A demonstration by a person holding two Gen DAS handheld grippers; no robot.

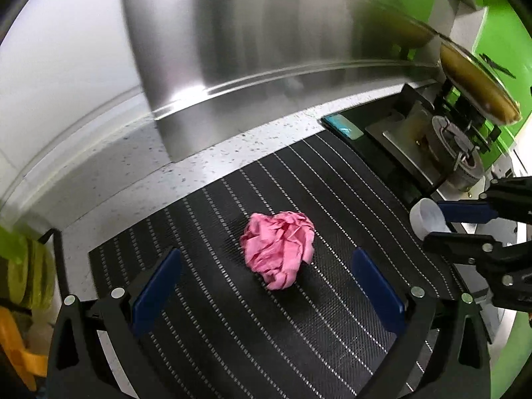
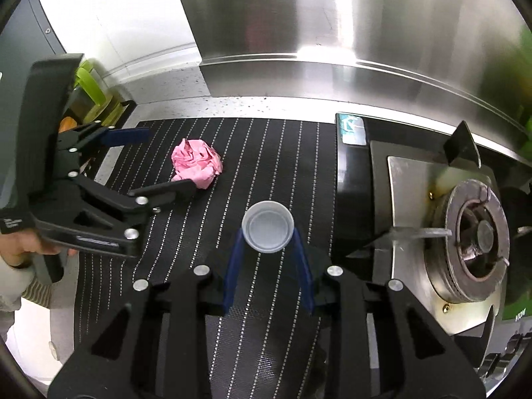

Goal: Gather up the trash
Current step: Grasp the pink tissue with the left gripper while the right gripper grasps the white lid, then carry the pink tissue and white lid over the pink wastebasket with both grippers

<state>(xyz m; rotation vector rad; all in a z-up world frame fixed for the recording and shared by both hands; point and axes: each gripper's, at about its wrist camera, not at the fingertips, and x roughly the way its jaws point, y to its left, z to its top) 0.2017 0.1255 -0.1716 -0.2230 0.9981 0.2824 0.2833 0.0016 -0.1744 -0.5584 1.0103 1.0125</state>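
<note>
- Left wrist view: the left gripper (image 1: 266,286) is spread wide, and the crumpled pink paper (image 1: 278,248) is seen lying between its fingers on the striped mat (image 1: 206,212).
- Right wrist view: a small clear plastic cup (image 2: 268,230) is clamped by the right gripper (image 2: 268,242) above the mat, beside the gas burner (image 2: 473,236).

A speckled countertop (image 1: 212,163) carries a black pinstriped mat (image 1: 332,179). A crumpled pink paper (image 1: 278,248) lies on the mat, ahead between the left gripper's (image 1: 266,286) spread fingers.

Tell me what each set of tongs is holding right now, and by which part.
The right tongs grip the small clear plastic cup by its sides just under the rim. The left tongs are open, straddling the crumpled pink paper, holding nothing.
</note>
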